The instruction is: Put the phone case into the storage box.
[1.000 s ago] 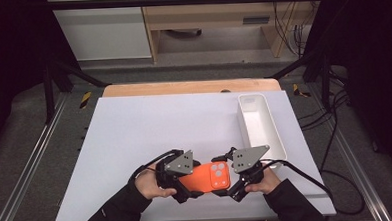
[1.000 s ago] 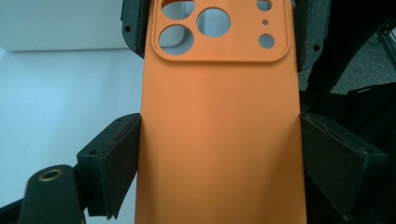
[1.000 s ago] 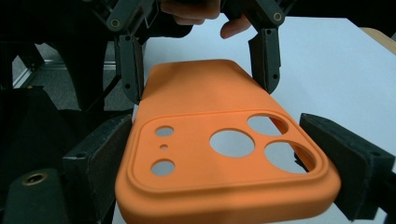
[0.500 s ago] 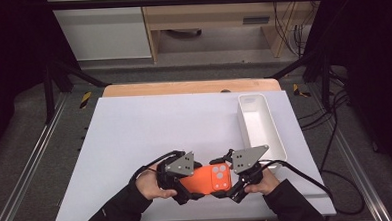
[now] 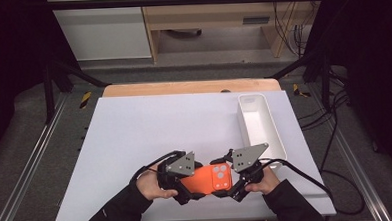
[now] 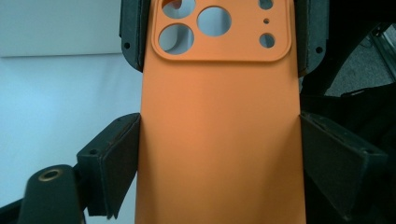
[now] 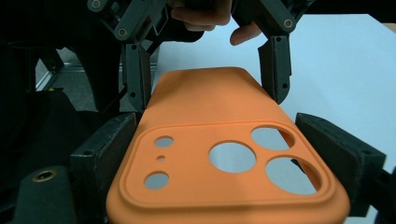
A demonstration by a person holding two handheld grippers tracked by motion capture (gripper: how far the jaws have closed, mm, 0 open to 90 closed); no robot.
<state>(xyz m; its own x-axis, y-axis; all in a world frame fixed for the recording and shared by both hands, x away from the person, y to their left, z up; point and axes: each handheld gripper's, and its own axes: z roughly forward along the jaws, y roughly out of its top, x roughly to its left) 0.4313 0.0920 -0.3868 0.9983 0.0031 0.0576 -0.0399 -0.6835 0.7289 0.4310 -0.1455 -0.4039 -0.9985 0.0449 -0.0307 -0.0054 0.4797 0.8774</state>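
Note:
An orange phone case with round camera cut-outs hangs just above the white board near its front edge, back side up. My left gripper is shut on its plain end, and my right gripper is shut on the camera end. In the left gripper view the case runs away from the camera, and the left gripper presses both long edges. In the right gripper view the right gripper clamps the case beside the cut-outs, with the other gripper's jaws and a hand behind.
A long white tray stands on the right side of the white board. A wooden strip runs along the board's back edge. Cables trail off to the right, and metal rails flank the table.

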